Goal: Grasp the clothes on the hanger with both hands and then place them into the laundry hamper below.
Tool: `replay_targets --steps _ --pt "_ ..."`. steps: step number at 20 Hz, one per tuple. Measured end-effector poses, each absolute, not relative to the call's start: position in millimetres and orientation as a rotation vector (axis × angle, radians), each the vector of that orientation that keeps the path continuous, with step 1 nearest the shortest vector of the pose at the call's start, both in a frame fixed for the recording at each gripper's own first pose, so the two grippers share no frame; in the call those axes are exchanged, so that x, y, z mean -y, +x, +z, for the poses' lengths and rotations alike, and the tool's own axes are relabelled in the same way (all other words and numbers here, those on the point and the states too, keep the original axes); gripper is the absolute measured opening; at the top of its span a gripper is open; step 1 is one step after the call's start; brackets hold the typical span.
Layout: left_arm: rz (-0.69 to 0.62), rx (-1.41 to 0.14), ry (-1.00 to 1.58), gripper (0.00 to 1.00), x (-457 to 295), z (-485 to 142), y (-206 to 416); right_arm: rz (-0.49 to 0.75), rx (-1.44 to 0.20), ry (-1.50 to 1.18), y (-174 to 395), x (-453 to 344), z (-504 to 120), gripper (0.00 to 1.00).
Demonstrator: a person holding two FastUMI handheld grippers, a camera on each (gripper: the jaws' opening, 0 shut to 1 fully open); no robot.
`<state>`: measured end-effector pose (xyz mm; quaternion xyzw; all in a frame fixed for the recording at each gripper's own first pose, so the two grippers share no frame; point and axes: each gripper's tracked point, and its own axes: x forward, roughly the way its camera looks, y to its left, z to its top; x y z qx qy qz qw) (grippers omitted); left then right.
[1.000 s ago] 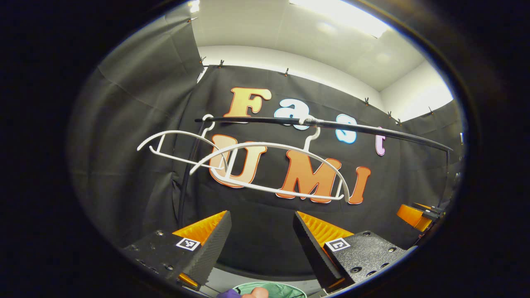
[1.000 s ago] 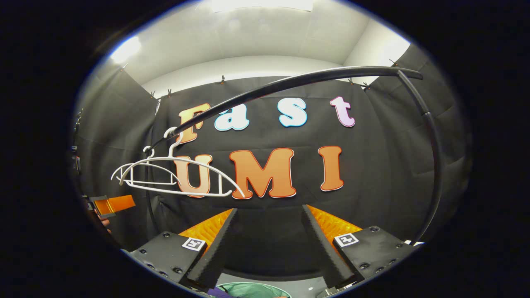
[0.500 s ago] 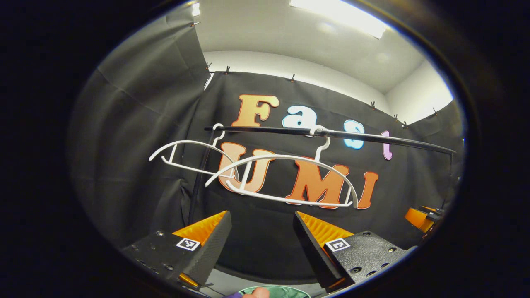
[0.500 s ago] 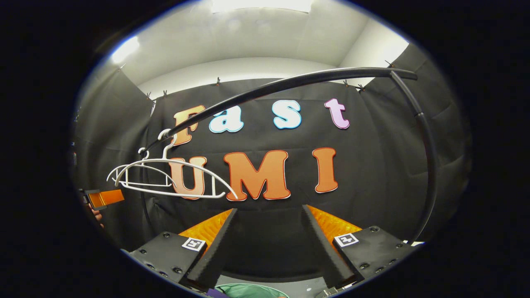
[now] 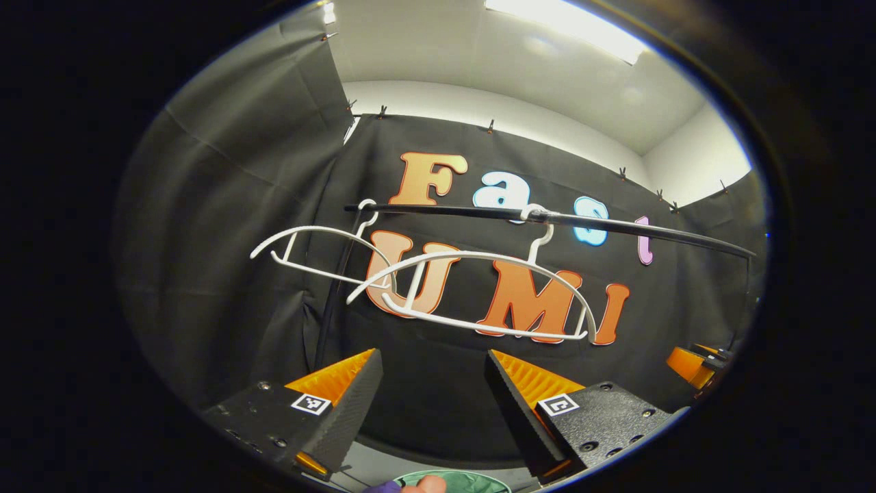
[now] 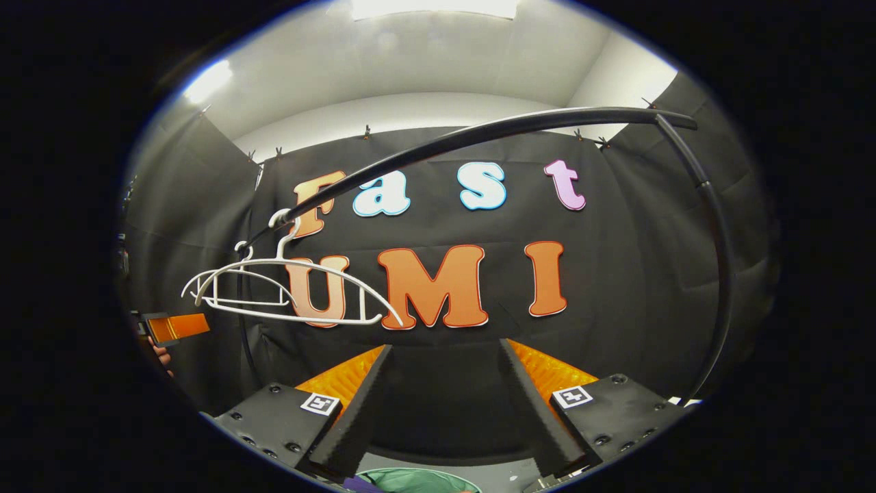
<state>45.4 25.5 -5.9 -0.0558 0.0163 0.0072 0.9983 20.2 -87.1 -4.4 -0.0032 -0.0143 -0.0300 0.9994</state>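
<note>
Two bare white hangers hang on the black rail, the nearer hanger in front of the farther hanger. My left gripper stands open below them, nothing between its fingers. At the bottom edge lies the green hamper with a purple and pink cloth in it. In the right gripper view the rail arches overhead and the hangers hang at the left. My right gripper is open and holds nothing, with the hamper below it.
Each gripper shows at the edge of the other's view: the right gripper at far right, the left gripper with a hand at far left. The rail's upright post curves down on the right. Black cloth walls close the booth.
The left gripper view has drifted a little, so the hangers sit slightly more to the right. The right gripper view barely shifts. Both grippers stay open.
</note>
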Motion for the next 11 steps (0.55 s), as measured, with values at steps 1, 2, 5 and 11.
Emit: replay_targets --steps 1,2,5,11 --pt "0.016 -0.034 -0.113 0.95 -26.3 -6.3 44.8 -0.061 0.025 -0.004 21.6 88.1 -5.7 0.89" --pt "0.017 -0.035 -0.114 0.95 -27.0 -6.0 44.3 -0.062 0.022 -0.002 22.0 89.2 -6.2 0.89" --pt "0.028 -0.035 -0.106 0.95 -30.1 -5.6 44.1 -0.065 0.014 0.003 22.4 91.2 -8.6 0.89" --pt "0.041 -0.039 -0.112 0.95 -28.9 -9.7 48.1 -0.068 0.009 0.008 23.6 92.5 -10.0 0.98"
